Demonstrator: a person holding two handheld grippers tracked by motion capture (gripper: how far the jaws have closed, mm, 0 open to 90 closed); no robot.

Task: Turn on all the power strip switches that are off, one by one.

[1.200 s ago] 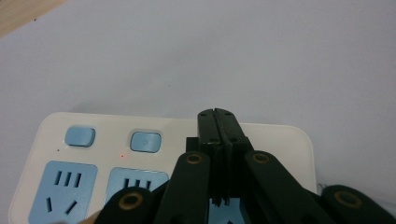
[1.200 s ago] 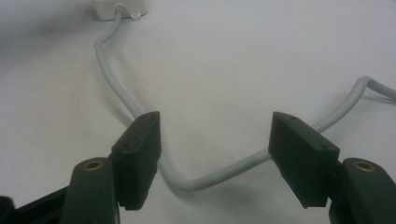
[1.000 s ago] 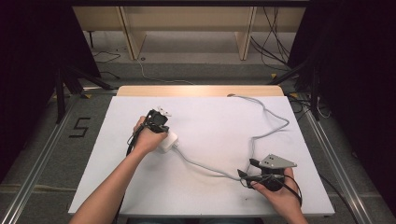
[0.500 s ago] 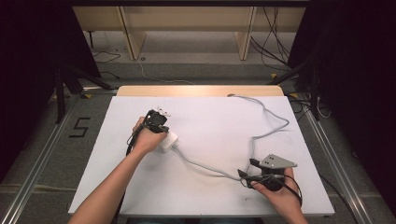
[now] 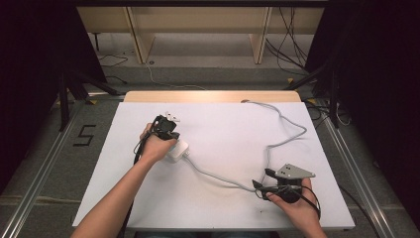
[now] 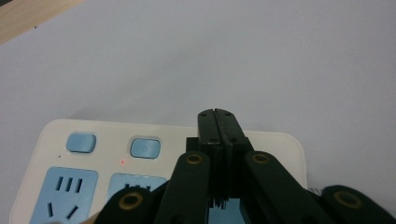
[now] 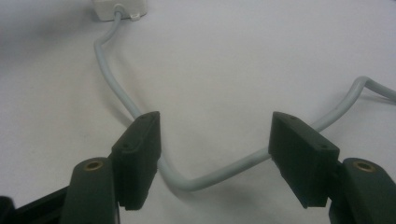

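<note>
A white power strip [image 5: 178, 149] lies left of the table's middle. In the left gripper view the power strip [image 6: 88, 135] shows blue buttons, blue sockets and a small red light. My left gripper [image 5: 168, 133] is held just above it, and the left gripper [image 6: 217, 115] has its jaws shut with nothing between them. From the strip a grey cable [image 5: 218, 177] runs to the front right. There my right gripper [image 5: 261, 179] stands open. In its own view the right gripper [image 7: 215, 140] straddles a bend of the cable [image 7: 201, 181], jaws apart on either side of it.
The white table top [image 5: 223, 126] has a wooden far edge [image 5: 208, 96]. Past the right gripper the cable loops [image 5: 292, 136] back to the far edge. Wooden shelving [image 5: 198, 25] and floor cables lie beyond the table.
</note>
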